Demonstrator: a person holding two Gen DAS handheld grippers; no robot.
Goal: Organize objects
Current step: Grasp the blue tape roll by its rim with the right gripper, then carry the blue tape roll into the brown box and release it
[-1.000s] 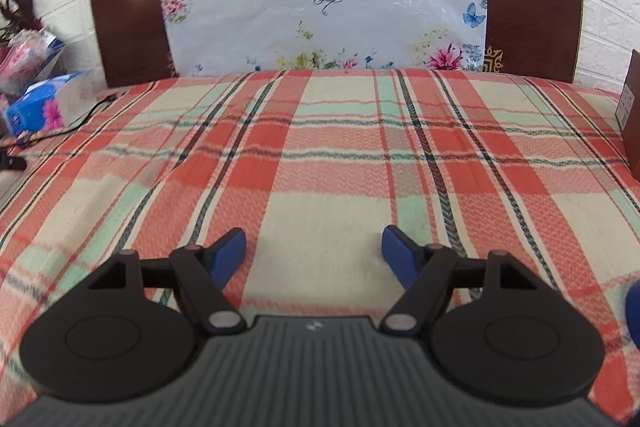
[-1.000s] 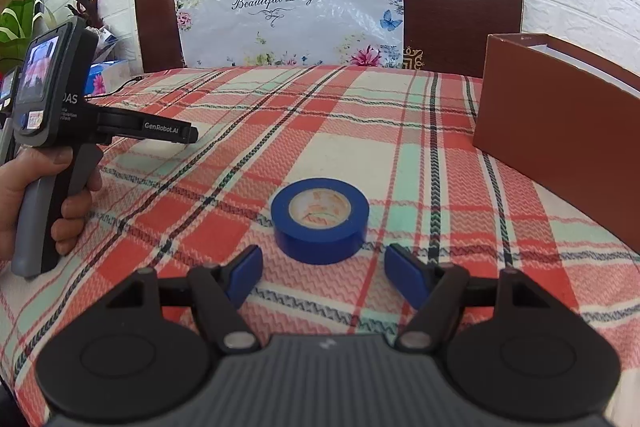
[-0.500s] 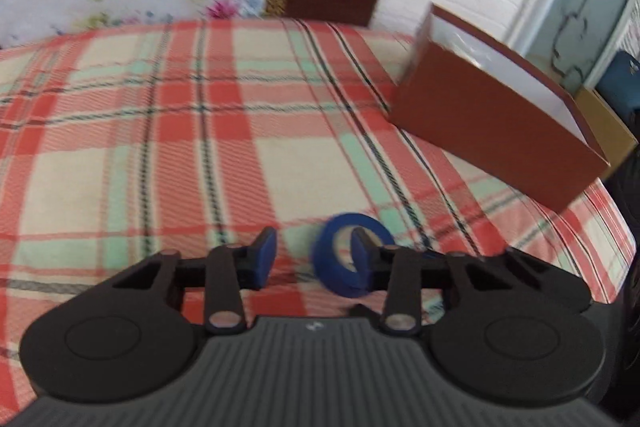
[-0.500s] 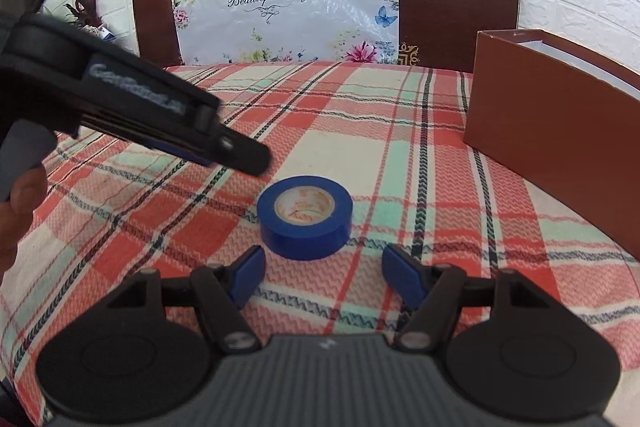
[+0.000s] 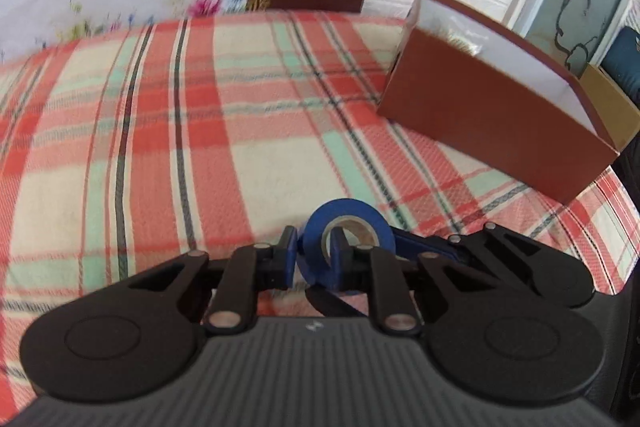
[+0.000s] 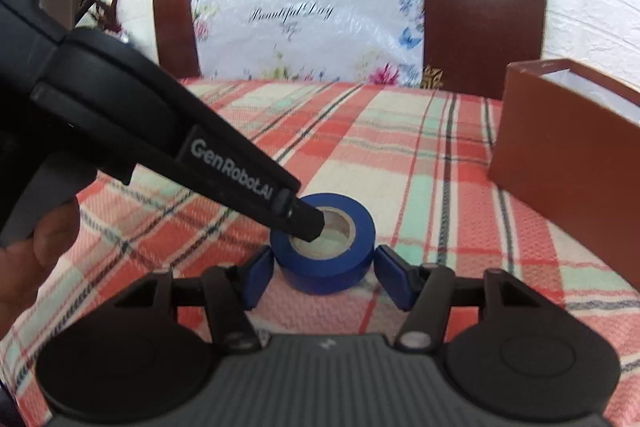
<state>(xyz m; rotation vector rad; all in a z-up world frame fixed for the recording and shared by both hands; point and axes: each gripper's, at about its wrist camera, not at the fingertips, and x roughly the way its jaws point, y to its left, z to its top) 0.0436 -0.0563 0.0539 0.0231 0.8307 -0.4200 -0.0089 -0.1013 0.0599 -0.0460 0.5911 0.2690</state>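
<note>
A blue tape roll (image 6: pixel 326 259) lies flat on the plaid bedspread (image 6: pixel 440 187). My left gripper (image 5: pixel 314 255) is shut on the wall of the blue tape roll (image 5: pixel 346 223), one finger in the core and the other outside. In the right wrist view the left gripper (image 6: pixel 306 225) reaches in from the upper left and dips into the core. My right gripper (image 6: pixel 326 277) straddles the roll from the near side. Its jaws are closing, and its blue pads (image 6: pixel 260 273) stand just off the roll's sides. An open brown box (image 5: pixel 500 115) with a white inside stands to the right.
The brown box (image 6: pixel 560 155) sits at the bedspread's right edge, with a cardboard box (image 5: pixel 612 107) behind it. A brown headboard (image 6: pixel 484 27) under a flowered plastic sheet (image 6: pixel 304 19) closes off the far side. A person's hand (image 6: pixel 40 251) holds the left gripper's handle.
The left gripper swung right and down to the tape roll and closed on its wall. The right gripper came closer to the roll, and its jaws narrowed around it.
</note>
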